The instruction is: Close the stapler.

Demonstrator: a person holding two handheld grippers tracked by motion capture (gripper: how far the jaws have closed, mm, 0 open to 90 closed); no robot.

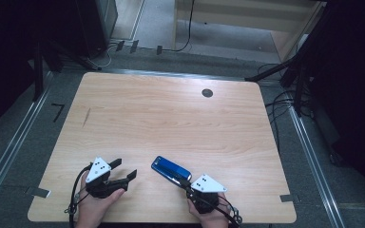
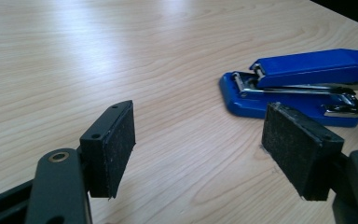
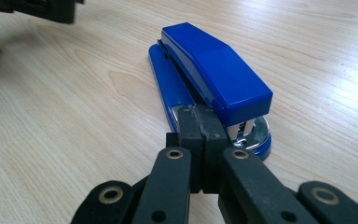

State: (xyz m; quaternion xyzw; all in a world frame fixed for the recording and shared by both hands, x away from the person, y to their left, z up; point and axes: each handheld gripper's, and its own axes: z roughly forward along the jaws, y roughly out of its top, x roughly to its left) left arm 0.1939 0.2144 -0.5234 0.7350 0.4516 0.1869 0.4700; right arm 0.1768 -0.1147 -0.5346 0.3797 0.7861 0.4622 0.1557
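Lying near the front edge of the wooden table, the blue stapler rests flat, its base on the wood. Right gripper sits at the stapler's near end, jaws pressed together, tips touching its side; nothing visibly between them. Left gripper stands well apart to the left, its jaws spread over bare wood.

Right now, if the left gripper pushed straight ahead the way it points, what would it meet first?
Probably nothing. The left gripper, jaws open, looks out over bare table; the blue stapler lies off to the side near one pad, and depth is hard to judge.
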